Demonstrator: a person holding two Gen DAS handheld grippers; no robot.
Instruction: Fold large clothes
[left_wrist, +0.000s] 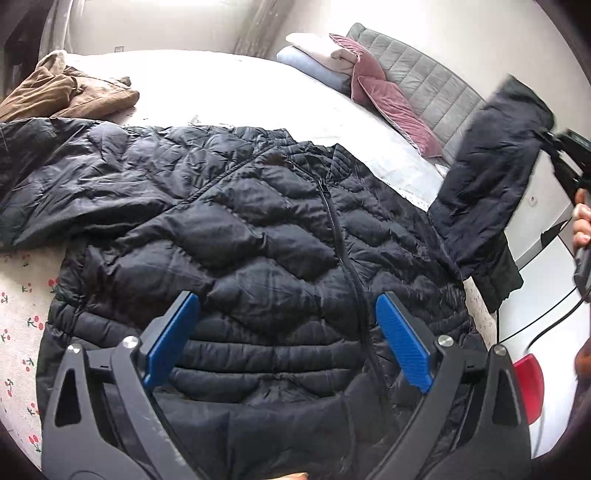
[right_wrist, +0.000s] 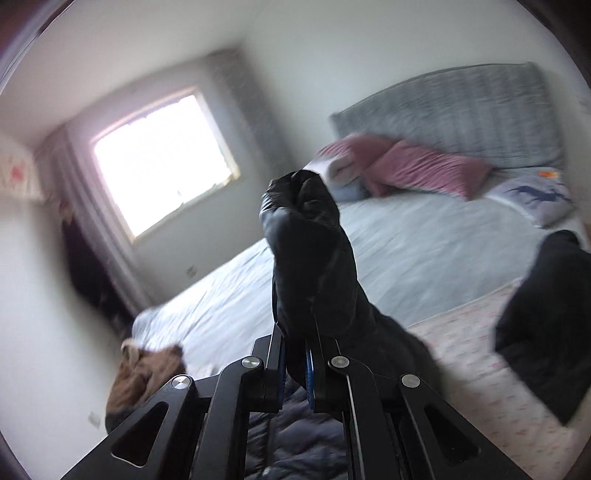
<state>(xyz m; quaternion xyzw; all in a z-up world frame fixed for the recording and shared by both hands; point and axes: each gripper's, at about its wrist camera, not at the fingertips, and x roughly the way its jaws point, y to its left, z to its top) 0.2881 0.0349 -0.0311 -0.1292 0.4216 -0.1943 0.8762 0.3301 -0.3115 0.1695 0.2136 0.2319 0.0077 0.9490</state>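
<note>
A black quilted puffer jacket (left_wrist: 258, 236) lies front-up and zipped on the bed (left_wrist: 229, 92), its hem toward the left wrist camera and its collar toward the headboard (left_wrist: 417, 70). One sleeve (left_wrist: 66, 173) stretches flat across the bed to the left of the jacket's body. The other sleeve (left_wrist: 487, 177) is lifted off the bed at the jacket's right side, hanging in the air from the right gripper (right_wrist: 295, 354), whose blue pads are pressed together on the cuff end; in the right wrist view the sleeve fabric bunches up above the closed fingers. The left gripper (left_wrist: 288, 332) hovers over the jacket's lower front with its blue pads (left_wrist: 173, 336) spread wide and nothing between them; whether it touches the fabric cannot be told.

Beyond the jacket's left sleeve sits a crumpled brown garment (left_wrist: 70, 92). Past the collar, against the grey padded headboard, lie pink velvet pillows (left_wrist: 395, 103) and a stack of folded pale blankets (left_wrist: 321, 59). The sheet under the jacket's hem has a small cherry print (left_wrist: 22, 295). In the right wrist view, a bright window (right_wrist: 162, 162) with curtains stands in the wall left of the headboard, and the view is motion-blurred.
</note>
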